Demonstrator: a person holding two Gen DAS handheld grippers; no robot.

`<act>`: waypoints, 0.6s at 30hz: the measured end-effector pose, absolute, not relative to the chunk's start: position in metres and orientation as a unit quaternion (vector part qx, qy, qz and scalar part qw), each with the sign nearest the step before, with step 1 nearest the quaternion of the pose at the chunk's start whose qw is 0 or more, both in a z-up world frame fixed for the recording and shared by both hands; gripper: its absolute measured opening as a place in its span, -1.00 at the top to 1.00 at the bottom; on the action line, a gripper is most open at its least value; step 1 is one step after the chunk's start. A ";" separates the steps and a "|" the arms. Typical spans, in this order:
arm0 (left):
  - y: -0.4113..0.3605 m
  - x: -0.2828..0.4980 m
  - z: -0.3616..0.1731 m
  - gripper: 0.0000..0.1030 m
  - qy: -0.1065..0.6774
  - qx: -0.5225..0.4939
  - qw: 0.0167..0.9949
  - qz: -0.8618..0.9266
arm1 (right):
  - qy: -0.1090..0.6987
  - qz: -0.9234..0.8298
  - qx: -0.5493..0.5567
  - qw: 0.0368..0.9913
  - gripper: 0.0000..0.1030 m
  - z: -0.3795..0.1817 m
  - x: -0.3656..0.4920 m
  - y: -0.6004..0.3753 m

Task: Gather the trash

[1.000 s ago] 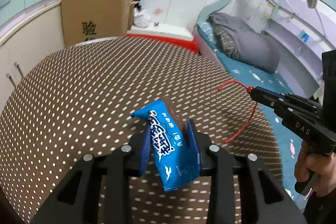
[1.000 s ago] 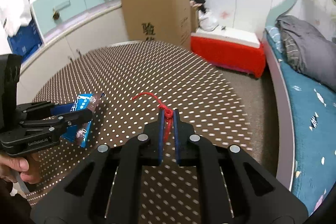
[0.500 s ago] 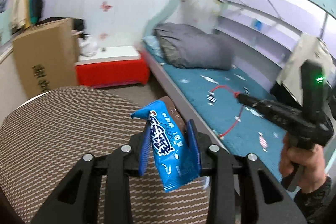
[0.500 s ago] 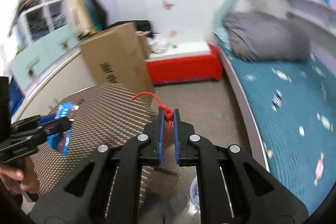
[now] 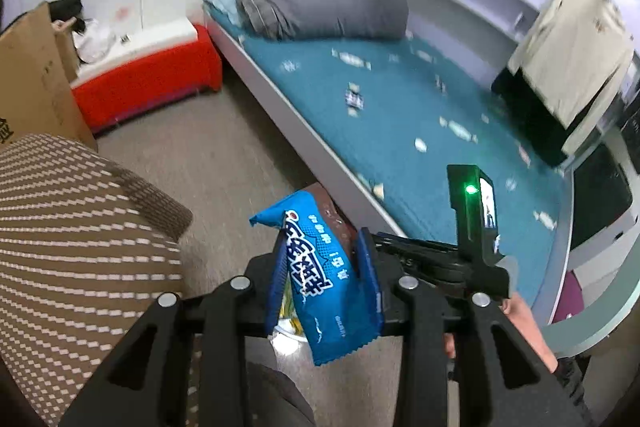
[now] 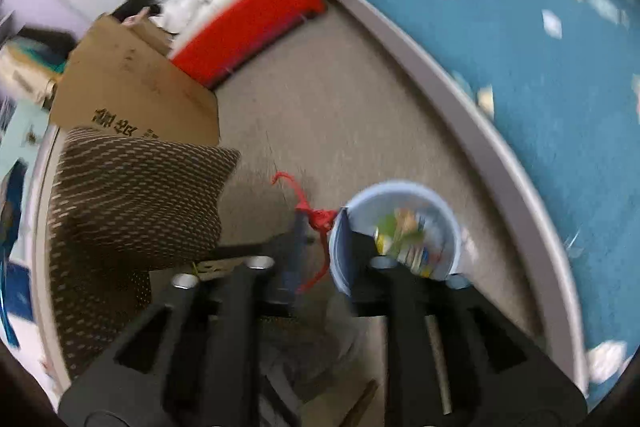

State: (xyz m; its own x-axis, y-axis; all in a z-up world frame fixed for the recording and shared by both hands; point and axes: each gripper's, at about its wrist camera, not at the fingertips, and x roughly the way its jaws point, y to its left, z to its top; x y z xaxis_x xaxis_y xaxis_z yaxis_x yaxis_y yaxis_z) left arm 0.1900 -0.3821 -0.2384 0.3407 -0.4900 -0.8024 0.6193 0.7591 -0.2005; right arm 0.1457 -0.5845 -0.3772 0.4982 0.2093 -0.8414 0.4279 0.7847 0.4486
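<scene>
Beside bed (image 5: 420, 99), left hand-held gripper (image 5: 324, 267) clamps blue Chinese-lettered wrapper (image 5: 324, 279); right hand-held gripper (image 6: 320, 227), parted, around red string (image 6: 316, 219).

Even, soft indoor light; strong fisheye curvature, dark corners; heavy motion blur, right-wrist view.

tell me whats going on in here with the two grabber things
A person is clearing trash with a handheld gripper in each hand. The left gripper has its jaws clamped on a blue snack wrapper, held in the air above the floor beside the bed. The right gripper has opened over a light blue bin that already holds some litter; the red string hangs between its parted jaws, just left of the bin's rim.
</scene>
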 end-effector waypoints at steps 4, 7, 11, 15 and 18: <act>-0.407 0.198 -0.271 0.36 0.496 0.090 0.793 -0.341 | 0.482 -0.087 0.347 0.800 -0.44 -0.381 0.127 -0.600; -0.426 0.203 -0.289 0.35 0.514 0.104 0.779 -0.343 | 0.458 -0.102 0.346 0.813 -0.57 -0.365 0.114 -0.609; -0.445 0.208 -0.311 0.10 0.539 0.117 0.761 -0.342 | 0.413 -0.117 0.342 0.836 -0.67 -0.341 0.100 -0.623; -0.446 0.215 -0.318 -0.80 0.532 0.124 0.775 -0.317 | 0.389 -0.126 0.340 0.847 -0.75 -0.325 0.089 -0.631; -0.444 0.217 -0.316 -0.80 0.533 0.129 0.779 -0.305 | 0.383 -0.132 0.331 0.852 -0.85 -0.317 0.083 -0.628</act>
State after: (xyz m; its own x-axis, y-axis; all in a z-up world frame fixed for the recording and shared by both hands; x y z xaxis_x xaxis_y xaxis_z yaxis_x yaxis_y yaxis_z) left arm 0.2172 -0.4438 -0.3157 0.2459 -0.3369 -0.9089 0.6120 0.7811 -0.1239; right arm 0.0829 -0.6276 -0.3167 0.6721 0.0288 -0.7399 0.4781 0.7461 0.4634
